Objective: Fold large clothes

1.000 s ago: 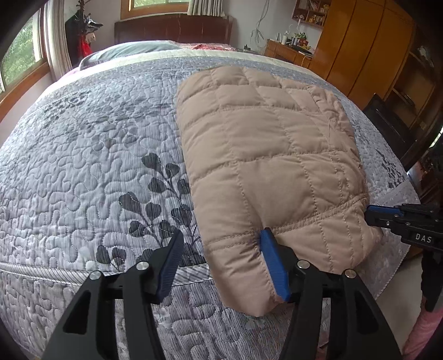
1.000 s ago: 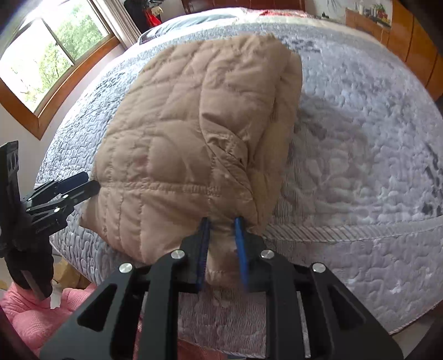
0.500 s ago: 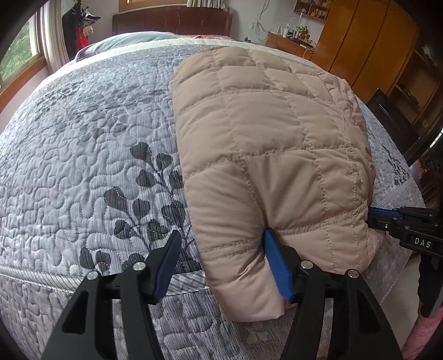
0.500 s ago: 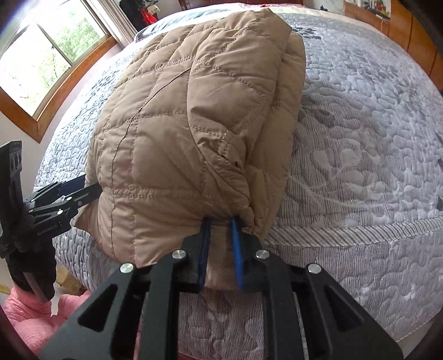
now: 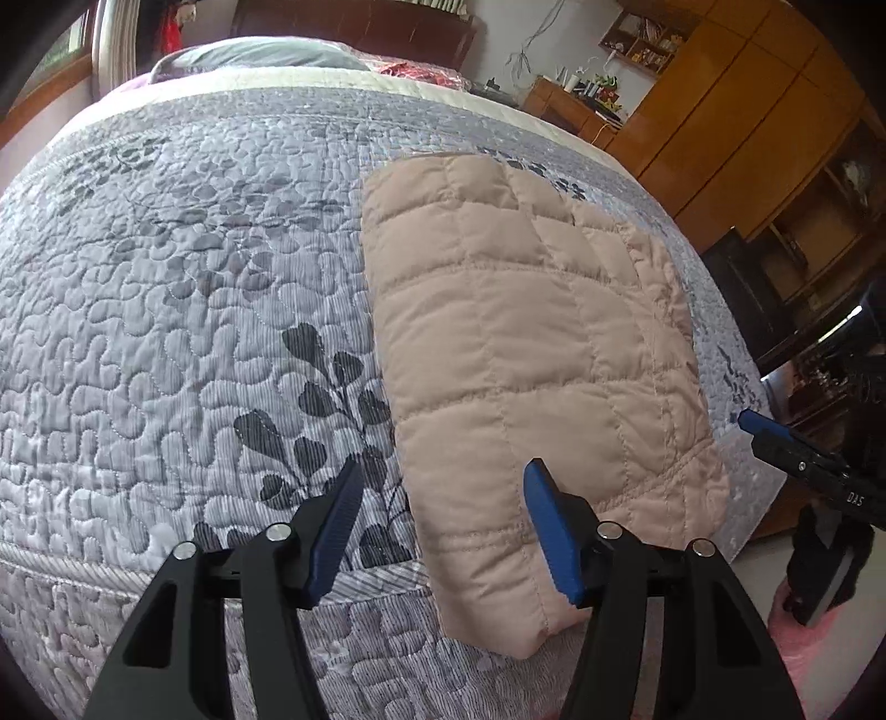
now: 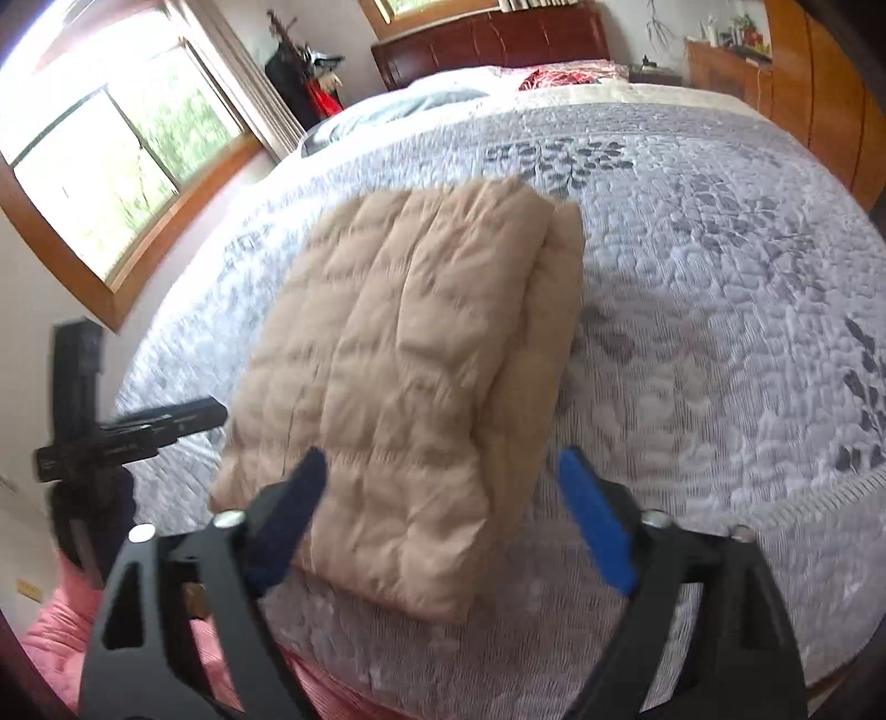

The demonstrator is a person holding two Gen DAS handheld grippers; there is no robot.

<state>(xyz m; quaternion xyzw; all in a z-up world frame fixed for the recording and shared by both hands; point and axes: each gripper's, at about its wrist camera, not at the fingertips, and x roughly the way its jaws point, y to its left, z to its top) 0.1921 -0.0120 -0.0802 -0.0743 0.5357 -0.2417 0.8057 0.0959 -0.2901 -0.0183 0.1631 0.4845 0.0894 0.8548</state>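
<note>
A beige quilted jacket (image 5: 526,332) lies folded in a long block on the grey patterned bedspread (image 5: 166,304), its near end hanging slightly over the bed's edge. My left gripper (image 5: 443,471) is open above that end's left corner. One pad is over the bedspread, the other over the jacket, and neither is pressing. In the right wrist view the jacket (image 6: 421,343) lies under my right gripper (image 6: 443,458), whose jaws are opening wide with nothing pressed between them. Each gripper shows in the other's view: the right gripper (image 5: 775,437) beside the jacket, the left gripper (image 6: 183,415) at its left.
The bedspread (image 6: 692,332) stretches wide on both sides of the jacket. A wooden headboard (image 6: 487,44) and pillows are at the far end. A wooden wardrobe (image 5: 747,122) stands to the right, a window (image 6: 99,166) to the left. Pink cloth (image 6: 55,637) is below the bed's edge.
My right gripper has let go of the jacket's near edge, opened wide and risen. The jacket has settled flat on the bed. My left gripper has pulled back a little, still open.
</note>
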